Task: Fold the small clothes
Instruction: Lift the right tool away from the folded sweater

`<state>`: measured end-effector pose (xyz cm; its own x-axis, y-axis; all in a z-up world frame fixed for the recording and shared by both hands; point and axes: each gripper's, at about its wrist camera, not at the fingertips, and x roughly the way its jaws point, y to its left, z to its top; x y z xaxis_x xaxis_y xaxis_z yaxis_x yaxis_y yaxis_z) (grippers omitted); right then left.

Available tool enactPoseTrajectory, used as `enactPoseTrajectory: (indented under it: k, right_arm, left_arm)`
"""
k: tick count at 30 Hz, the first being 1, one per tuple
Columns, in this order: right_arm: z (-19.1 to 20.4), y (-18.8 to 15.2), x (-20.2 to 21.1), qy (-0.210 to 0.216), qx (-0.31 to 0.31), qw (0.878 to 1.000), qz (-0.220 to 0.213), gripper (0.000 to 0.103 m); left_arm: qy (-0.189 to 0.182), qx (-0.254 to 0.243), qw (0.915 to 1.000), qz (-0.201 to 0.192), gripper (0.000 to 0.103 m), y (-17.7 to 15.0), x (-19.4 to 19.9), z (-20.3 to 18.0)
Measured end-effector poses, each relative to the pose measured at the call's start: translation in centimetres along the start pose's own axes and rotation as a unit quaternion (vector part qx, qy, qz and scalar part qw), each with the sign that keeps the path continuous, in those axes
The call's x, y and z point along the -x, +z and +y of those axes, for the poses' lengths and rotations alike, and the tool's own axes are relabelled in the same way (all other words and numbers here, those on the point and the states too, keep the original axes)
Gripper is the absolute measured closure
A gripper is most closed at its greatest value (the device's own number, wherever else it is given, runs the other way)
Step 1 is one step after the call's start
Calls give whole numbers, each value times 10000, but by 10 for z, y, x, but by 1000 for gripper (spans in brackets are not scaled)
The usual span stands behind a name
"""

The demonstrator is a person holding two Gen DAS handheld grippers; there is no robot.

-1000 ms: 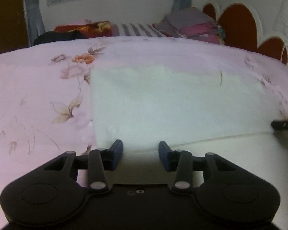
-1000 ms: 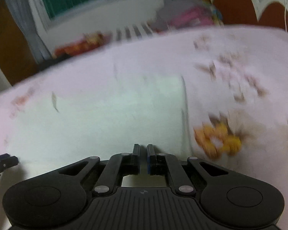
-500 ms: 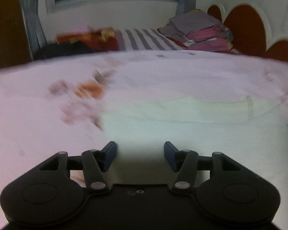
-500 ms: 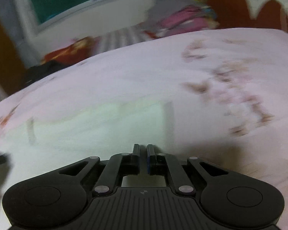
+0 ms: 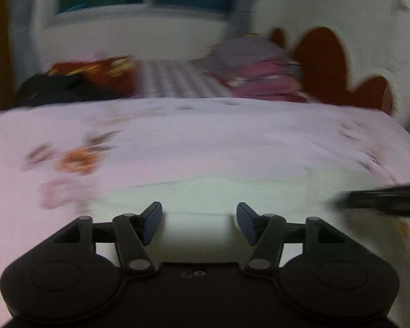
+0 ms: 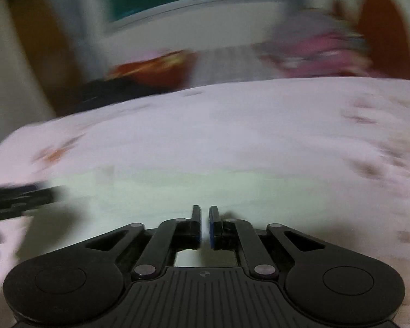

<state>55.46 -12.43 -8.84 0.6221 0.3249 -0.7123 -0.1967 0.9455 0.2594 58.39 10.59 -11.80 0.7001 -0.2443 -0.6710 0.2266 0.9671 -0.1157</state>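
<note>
Left gripper (image 5: 199,220) opening, jaws set wide, nothing pinched, pale cloth (image 5: 232,191) spread just beyond and below the fingertips, right gripper (image 6: 205,225) closed, nothing visibly gripped, cloth ahead, floral sheet (image 6: 232,125) beneath, blurred.

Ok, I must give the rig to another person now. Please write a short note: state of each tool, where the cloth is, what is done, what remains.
Left tool: jaws opening, nothing between them.
Right tool: shut, whether it pinches fabric cannot be told.
Pale cream-white flat cloth lies on the pink floral bedsheet, just ahead of both tools.
Stack of folded grey and pink clothes sits at the far end of the bed.
Done: the frames are blurred, so how far the folding has got cannot be told.
Left: check the cloth, finish folding it.
</note>
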Motion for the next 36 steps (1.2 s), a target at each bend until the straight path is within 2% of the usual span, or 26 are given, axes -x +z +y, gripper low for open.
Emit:
enactPoseTrajectory:
  k: [1,4,7,9,11,12,13,14,15,17,19,21,23,25,28,30,32,34,36]
  right_arm:
    - [11,-2,-5,180,6,9998,49,99]
    - [26,-12,-23,310,62,9990,324,99]
    - [19,-20,-21,357,163,9985,371,99]
    - [-4,-19,-9,-76,86,9996,266,99]
    - [-30,-26,7,-934,213,9953,113,99]
    - [-38,-29,13,-1224,304,9920,70,99]
    - [-41,-31,16,-1341,342,9903,80,99]
    - [-41,-33,20,-1303,321,9909,81,99]
    - [-38,-33,28,-1182,227,9927,-8,99]
    - [-21,-36,38,-848,176,9960,-235,99]
    - [4,-41,35,-381,226,9990,-107,99]
    - [28,-54,29,-163,554,9983,18,99]
    - [39,-66,25,-20,865,9961,176,99]
    - [35,-73,28,-130,967,9952,112,99]
    - [-10,-73,42,-565,218,9982,1,99]
    - [-39,-76,54,-982,-184,9950,-39,99]
    - [-54,-78,60,-924,-465,9946,-49,99]
    - [-53,-75,64,-899,-568,9943,-106,99]
    - [-53,-74,68,-675,-895,9934,-235,99]
  left_arm:
    - [-67,-15,10000,49,39,-2,-3,-9]
    - [-262,287,9988,295,39,-14,-17,-20]
    - [-46,76,9996,286,40,-26,-14,-13]
    - [319,42,9991,288,40,-33,-6,8]
    - [628,33,9977,265,37,-39,3,29]
    - [790,-170,9963,307,37,-41,6,29]
    - [896,-441,9946,288,39,-40,9,23]
    - [1014,-581,9928,253,42,-36,13,14]
    - [979,-603,9933,145,42,-32,20,4]
    - [480,-200,9986,-95,39,-26,33,-13]
    - [134,-102,9998,-59,39,-29,32,-35]
    - [15,-296,9996,27,39,-36,29,-58]
    - [36,-389,9991,146,39,-46,25,-65]
    - [192,-304,9990,251,39,-55,26,-50]
    - [507,-24,9984,242,39,-65,38,-11]
    - [559,211,9979,248,39,-68,45,12]
    - [641,259,9973,266,40,-68,51,18]
    - [640,353,9971,190,41,-66,56,16]
    - [578,383,9973,237,41,-69,56,15]
